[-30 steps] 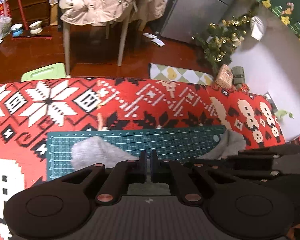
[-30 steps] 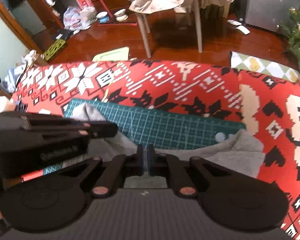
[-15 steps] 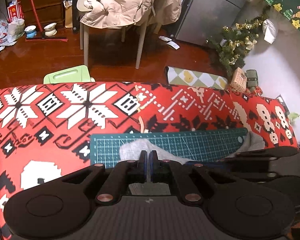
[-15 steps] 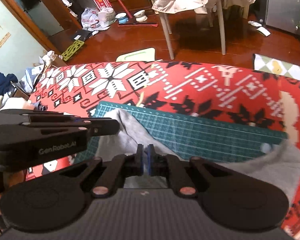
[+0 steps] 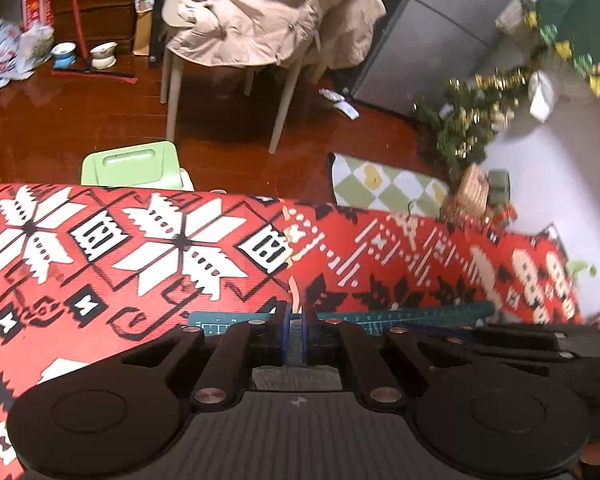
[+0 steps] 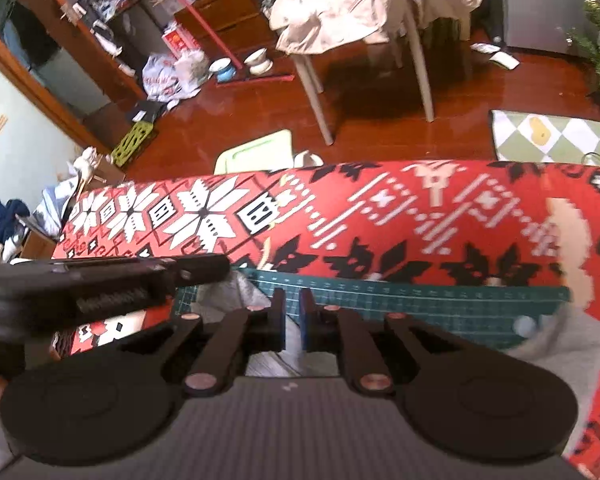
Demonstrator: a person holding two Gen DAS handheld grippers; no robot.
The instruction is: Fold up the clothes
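We see the grey garment [image 6: 556,344] lying on the green cutting mat [image 6: 440,300], which rests on the red patterned cloth [image 6: 380,216] covering the table. From the right gripper [image 6: 292,322], one grey part spreads out to the right of the jaws, past the mat's corner, and another small fold shows just left of them, under the tip of the left gripper [image 6: 204,270]; a strip of grey also shows below, between the finger bases.

The right jaws have just been opening and now stand slightly apart, with a narrow gap; whether any cloth sits between the tips we cannot tell, though the pads do not seem to press on anything. In the left wrist view the left gripper [image 5: 296,334] has its jaws pressed nearly together, with a pale sliver in the slit that may be fabric; we cannot say for certain that it pinches the garment.

We judge the garment to be light, soft and limp, a knit that sags and bunches rather than holding a crease. It should not slip much on the mat. We would take it at an edge or corner, both grippers well apart along the same hem, so the fold stays even.

Beyond the table stand a chair [image 5: 228,76] draped with a beige coat [image 5: 260,12] and a small decorated tree [image 5: 472,120].
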